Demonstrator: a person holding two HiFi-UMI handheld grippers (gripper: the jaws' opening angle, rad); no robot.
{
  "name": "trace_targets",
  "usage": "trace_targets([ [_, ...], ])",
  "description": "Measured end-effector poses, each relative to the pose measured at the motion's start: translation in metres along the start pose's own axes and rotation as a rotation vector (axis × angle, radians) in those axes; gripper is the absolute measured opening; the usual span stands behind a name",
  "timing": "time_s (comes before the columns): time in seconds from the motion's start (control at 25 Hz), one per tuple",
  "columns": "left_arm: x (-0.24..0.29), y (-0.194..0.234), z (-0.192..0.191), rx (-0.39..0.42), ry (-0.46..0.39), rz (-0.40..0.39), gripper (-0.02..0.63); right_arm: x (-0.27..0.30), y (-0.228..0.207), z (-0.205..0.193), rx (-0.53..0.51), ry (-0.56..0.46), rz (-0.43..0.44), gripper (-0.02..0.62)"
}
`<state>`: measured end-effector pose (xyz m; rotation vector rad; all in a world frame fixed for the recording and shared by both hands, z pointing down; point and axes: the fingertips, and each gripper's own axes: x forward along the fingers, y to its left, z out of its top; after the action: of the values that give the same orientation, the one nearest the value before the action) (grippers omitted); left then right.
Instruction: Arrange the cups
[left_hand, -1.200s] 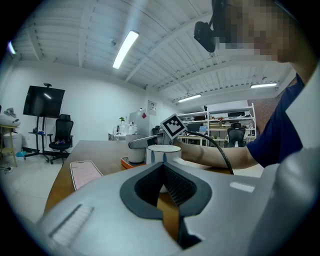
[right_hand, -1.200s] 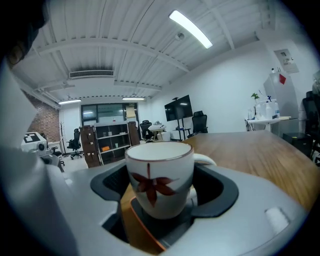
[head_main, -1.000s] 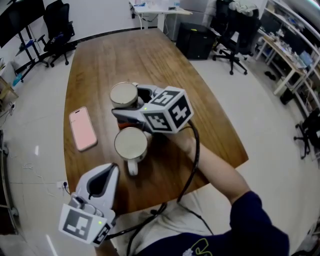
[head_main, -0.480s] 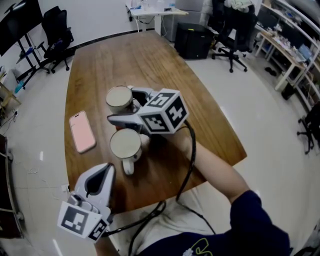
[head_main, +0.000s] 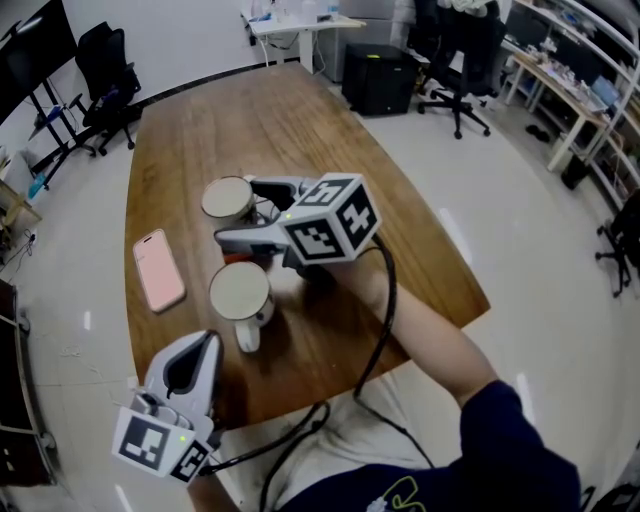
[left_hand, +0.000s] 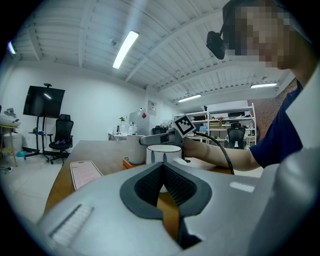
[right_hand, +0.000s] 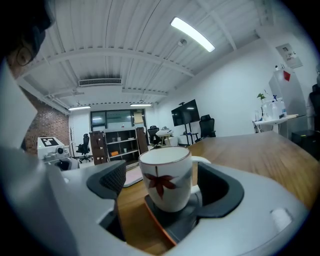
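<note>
Table (head_main: 300, 130): big wooden one, long side running away from us. All the stuff sits toward our end.
Right gripper (head_main: 240, 212): comes in from the right and points left across the table, roughly level. Its jaws have just been opening and stand apart with the far cup between them. From what we see, the pads aren't pressing on it.
Left gripper (head_main: 203, 345): at the near table edge, pointing out over the table, jaws together.
Phone (head_main: 158, 269): pink, lying flat to the left of the cups, long side running along the table.
Near cup (head_main: 240, 292): white mug, upright, mouth up. Its handle points back at us, toward the left gripper.
Far cup (right_hand: 165, 175): white with a red leaf, upright, mouth up, just beyond the near cup. The right gripper's nearer jaw lies between the two. The handle sticks out on the side of the jaw farther from us.
Coaster (right_hand: 160, 226): dark with an orange edge, under the far cup.
</note>
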<state>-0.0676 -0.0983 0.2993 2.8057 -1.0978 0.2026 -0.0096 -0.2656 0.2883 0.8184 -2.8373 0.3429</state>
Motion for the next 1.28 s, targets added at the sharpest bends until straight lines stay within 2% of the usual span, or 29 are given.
trace_targets([
  [0.24, 0.000, 0.000, -0.001, -0.001, 0.002, -0.001, 0.003, -0.022, 0.009, 0.015, -0.013, -0.053, 0.009, 0.405],
  [0.44, 0.001, -0.001, -0.001, 0.001, 0.000, -0.002, 0.003, -0.038, 0.010, 0.025, -0.080, -0.072, -0.022, 0.403],
  [0.68, 0.000, -0.003, -0.001, 0.003, 0.002, 0.000, 0.003, -0.075, 0.010, 0.008, -0.110, -0.100, -0.085, 0.391],
  [0.76, 0.000, -0.003, 0.000, 0.005, 0.001, -0.003, 0.003, -0.104, 0.009, 0.004, -0.098, -0.168, -0.134, 0.307],
  [0.88, 0.001, -0.001, 0.000, 0.005, 0.000, -0.006, 0.003, -0.145, 0.005, -0.003, -0.046, -0.296, -0.186, 0.018],
  [0.92, 0.001, 0.000, -0.001, 0.005, 0.000, -0.004, 0.003, -0.151, 0.007, -0.007, -0.026, -0.318, -0.170, 0.018],
  [1.0, 0.000, 0.001, -0.001, 0.003, -0.001, 0.001, 0.003, -0.152, 0.015, -0.015, -0.039, -0.292, -0.146, 0.018],
  [1.12, 0.000, -0.001, 0.000, 0.000, -0.001, 0.000, 0.003, -0.149, 0.025, -0.033, -0.116, -0.167, -0.211, 0.017],
  [1.2, 0.002, -0.001, 0.000, 0.000, 0.001, -0.005, 0.003, -0.149, 0.027, -0.048, -0.088, -0.097, -0.235, 0.016],
  [1.28, 0.001, 0.000, -0.001, 0.001, 0.000, -0.004, 0.003, -0.152, 0.025, -0.054, -0.063, -0.076, -0.270, 0.016],
])
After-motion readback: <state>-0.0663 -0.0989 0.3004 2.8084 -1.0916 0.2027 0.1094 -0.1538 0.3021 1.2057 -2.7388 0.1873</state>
